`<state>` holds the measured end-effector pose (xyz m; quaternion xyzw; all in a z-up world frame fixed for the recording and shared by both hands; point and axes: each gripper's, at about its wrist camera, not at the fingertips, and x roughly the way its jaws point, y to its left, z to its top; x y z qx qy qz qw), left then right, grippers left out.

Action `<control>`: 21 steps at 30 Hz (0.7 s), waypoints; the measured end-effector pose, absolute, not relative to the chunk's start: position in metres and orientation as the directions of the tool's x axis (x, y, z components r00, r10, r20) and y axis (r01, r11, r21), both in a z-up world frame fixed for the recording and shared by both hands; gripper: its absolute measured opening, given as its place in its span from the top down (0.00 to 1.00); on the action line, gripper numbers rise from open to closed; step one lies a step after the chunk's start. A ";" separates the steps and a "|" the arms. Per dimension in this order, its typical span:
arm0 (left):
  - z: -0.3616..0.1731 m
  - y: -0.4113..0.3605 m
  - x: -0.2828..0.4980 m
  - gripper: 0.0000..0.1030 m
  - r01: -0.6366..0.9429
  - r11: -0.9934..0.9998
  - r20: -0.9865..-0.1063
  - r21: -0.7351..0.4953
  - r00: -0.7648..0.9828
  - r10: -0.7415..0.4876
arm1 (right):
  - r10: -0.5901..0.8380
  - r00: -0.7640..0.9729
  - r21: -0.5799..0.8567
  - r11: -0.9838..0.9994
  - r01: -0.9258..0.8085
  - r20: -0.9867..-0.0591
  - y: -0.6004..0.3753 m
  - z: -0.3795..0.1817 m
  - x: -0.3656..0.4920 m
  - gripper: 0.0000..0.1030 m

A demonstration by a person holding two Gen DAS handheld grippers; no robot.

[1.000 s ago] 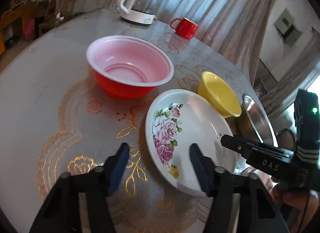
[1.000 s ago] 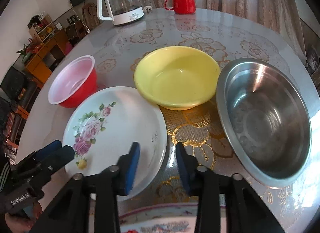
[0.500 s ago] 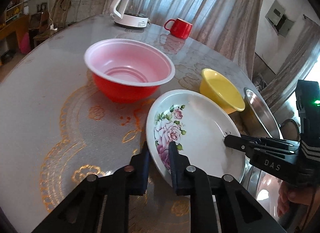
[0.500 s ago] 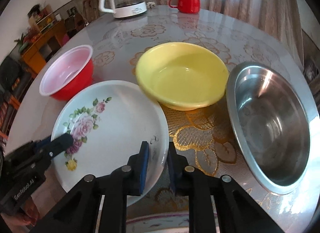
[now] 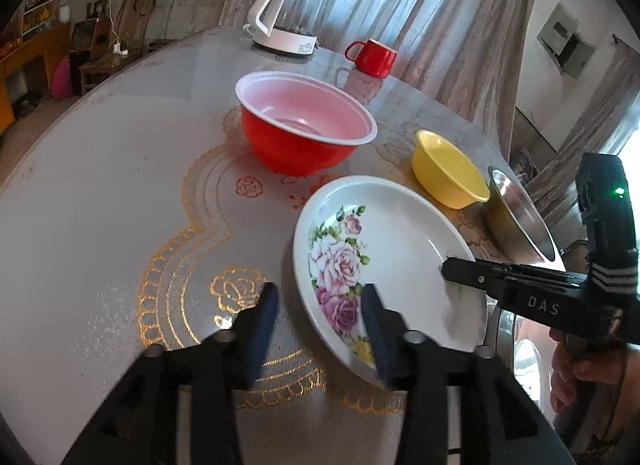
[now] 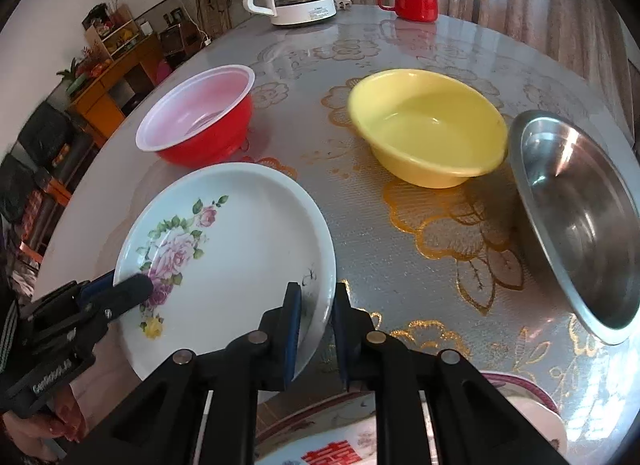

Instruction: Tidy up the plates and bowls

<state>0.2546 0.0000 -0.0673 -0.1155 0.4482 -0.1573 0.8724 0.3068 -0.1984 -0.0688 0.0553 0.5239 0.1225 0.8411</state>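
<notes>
The right gripper [image 6: 314,315] pinches the near rim of the floral plate [image 6: 240,241], one finger inside and one outside. The left gripper [image 5: 320,315] has just been opening; its fingers are spread astride the plate's opposite rim, not gripping it, over the bench [image 5: 100,185].

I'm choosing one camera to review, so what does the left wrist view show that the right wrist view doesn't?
Only the left wrist view shows the left gripper head-on, jaws just reopened and astride the floral plate's near rim without pressing it, and a hand holding the right gripper.

Only the right wrist view shows the right gripper clamped on the plate's rim, the steel bowl's full inside, and a red-lettered plate at the bottom edge.

Both show the red bowl, yellow bowl, kettle and red mug.
</notes>
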 end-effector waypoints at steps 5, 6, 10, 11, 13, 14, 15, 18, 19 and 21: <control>-0.068 -0.010 0.257 0.52 0.191 0.940 -0.749 -0.283 0.568 -0.341 | 0.291 0.441 0.276 0.956 -0.099 -0.849 -0.205 -0.074 0.313 0.83; -0.068 -0.011 0.258 0.52 0.193 0.941 -0.748 -0.278 0.571 -0.338 | 0.293 0.443 0.280 0.955 -0.096 -0.848 -0.207 -0.075 0.315 0.83; -0.068 -0.013 0.260 0.41 0.202 0.936 -0.737 -0.289 0.577 -0.352 | 0.300 0.447 0.296 0.952 -0.080 -0.843 -0.203 -0.077 0.317 0.82; -0.068 -0.014 0.261 0.39 0.203 0.936 -0.737 -0.287 0.577 -0.351 | 0.302 0.448 0.300 0.951 -0.076 -0.842 -0.203 -0.076 0.316 0.81; -0.068 -0.018 0.262 0.38 0.205 0.940 -0.740 -0.271 0.580 -0.340 | 0.298 0.449 0.296 0.952 -0.076 -0.842 -0.201 -0.077 0.319 0.81; -0.068 -0.019 0.262 0.38 0.207 0.942 -0.740 -0.265 0.582 -0.336 | 0.295 0.449 0.293 0.953 -0.076 -0.843 -0.201 -0.077 0.320 0.81; -0.068 -0.019 0.262 0.38 0.207 0.942 -0.740 -0.263 0.583 -0.335 | 0.294 0.449 0.292 0.953 -0.076 -0.844 -0.201 -0.077 0.320 0.80; -0.069 -0.020 0.262 0.41 0.212 0.944 -0.738 -0.254 0.588 -0.331 | 0.288 0.449 0.286 0.955 -0.075 -0.846 -0.200 -0.077 0.319 0.80; -0.069 -0.022 0.262 0.48 0.217 0.946 -0.739 -0.239 0.592 -0.322 | 0.284 0.448 0.282 0.957 -0.073 -0.848 -0.199 -0.077 0.319 0.80; -0.070 -0.023 0.263 0.64 0.221 0.950 -0.744 -0.221 0.592 -0.311 | 0.271 0.449 0.264 0.961 -0.078 -0.852 -0.197 -0.075 0.318 0.79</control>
